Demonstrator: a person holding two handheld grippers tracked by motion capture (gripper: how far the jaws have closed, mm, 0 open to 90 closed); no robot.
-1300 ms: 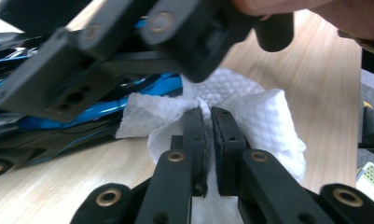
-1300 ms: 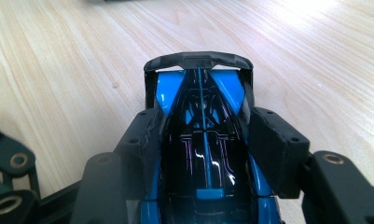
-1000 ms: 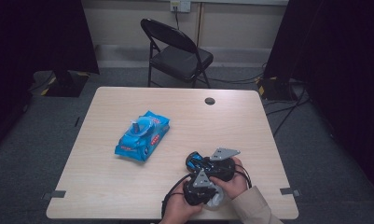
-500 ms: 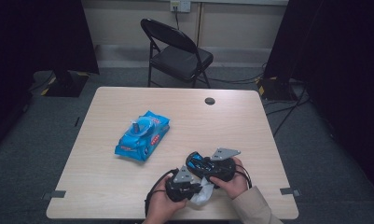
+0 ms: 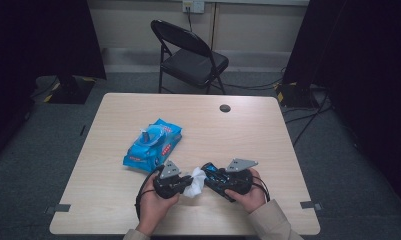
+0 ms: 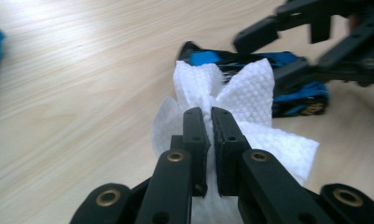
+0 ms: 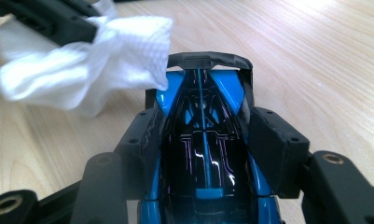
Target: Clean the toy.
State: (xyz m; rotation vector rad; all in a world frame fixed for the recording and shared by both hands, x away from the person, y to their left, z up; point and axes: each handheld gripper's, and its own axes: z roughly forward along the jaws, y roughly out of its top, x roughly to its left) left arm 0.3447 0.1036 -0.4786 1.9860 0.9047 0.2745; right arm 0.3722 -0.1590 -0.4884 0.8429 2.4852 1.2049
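Note:
A blue-and-black toy car (image 7: 203,140) sits lengthwise between the jaws of my right gripper (image 7: 205,126), which press on its two sides. From above, that gripper (image 5: 214,176) lies near the table's front edge, with the car (image 5: 211,173) pointing left. My left gripper (image 6: 208,119) is shut on a crumpled white wipe (image 6: 245,93) right beside the car's end (image 6: 296,88). In the high view, the left gripper (image 5: 188,181) holds the wipe (image 5: 196,183) just left of the car. The wipe (image 7: 82,56) touches the car's upper left corner in the right gripper view.
A blue pack of wipes (image 5: 153,142) lies left of the table's middle, beyond my left hand. A dark round grommet (image 5: 225,108) marks the far edge of the table (image 5: 268,135). A black folding chair (image 5: 190,57) stands behind it. Cables trail from both grippers.
My left gripper has slid to the left with the wipe, off from over the right gripper to its side. The right gripper and the car have stayed still.

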